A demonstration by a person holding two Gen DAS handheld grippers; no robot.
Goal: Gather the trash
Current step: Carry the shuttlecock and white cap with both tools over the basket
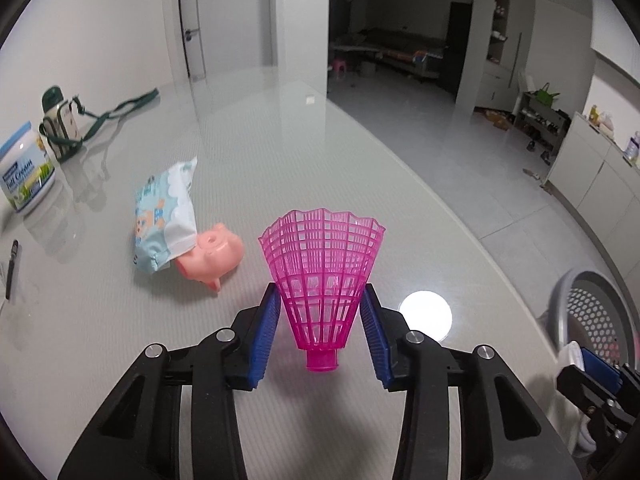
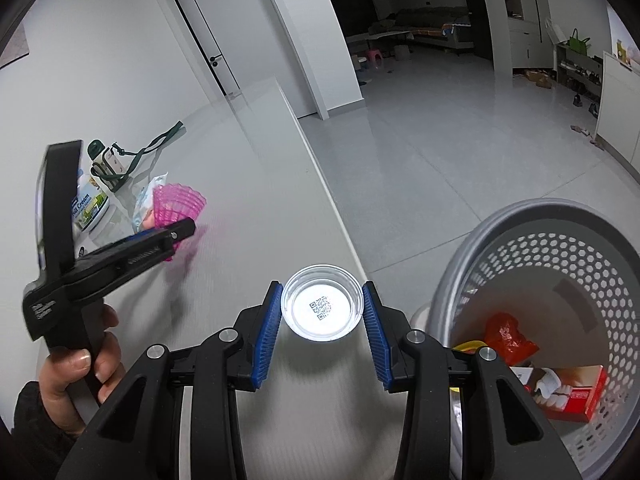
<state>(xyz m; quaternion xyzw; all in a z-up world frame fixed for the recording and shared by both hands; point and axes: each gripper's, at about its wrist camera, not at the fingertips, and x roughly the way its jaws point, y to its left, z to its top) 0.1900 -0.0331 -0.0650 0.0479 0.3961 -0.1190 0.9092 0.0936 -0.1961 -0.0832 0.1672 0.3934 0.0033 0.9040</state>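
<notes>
Left tool [image 1: 320, 320] clenched on a pink plastic shuttlecock [image 1: 324, 272], blue pads [image 1: 266, 336] pressing the mesh skirt from both sides, open flared end facing away, small round base toward the camera, held above the pale table [image 1: 248, 168]. Seen from the right wrist view as a black clamp gripped by a hand [image 2: 80, 376] at lower left. Right tool [image 2: 323, 320] closed around a clear round plastic cup [image 2: 322, 307], viewed from above, a QR code printed on its white bottom, pads touching the rim left and right, poised over the table's near edge. Just to the right of that cup, a grey perforated basket [image 2: 528, 216] standing on the floor beside the table, holding a crumpled red wrapper [image 2: 506, 338] and a red-and-white box [image 2: 568, 392] printed with teeth. Farther back on the table, a light-blue snack bag [image 1: 166, 216] lying partly over a pink toy pig [image 1: 212, 254], the two touching. Well apart at the far left, a white tub [image 1: 26, 168] labelled Full Cream, next to it a bottle [image 1: 60, 120] with a green cap and green strap
</notes>
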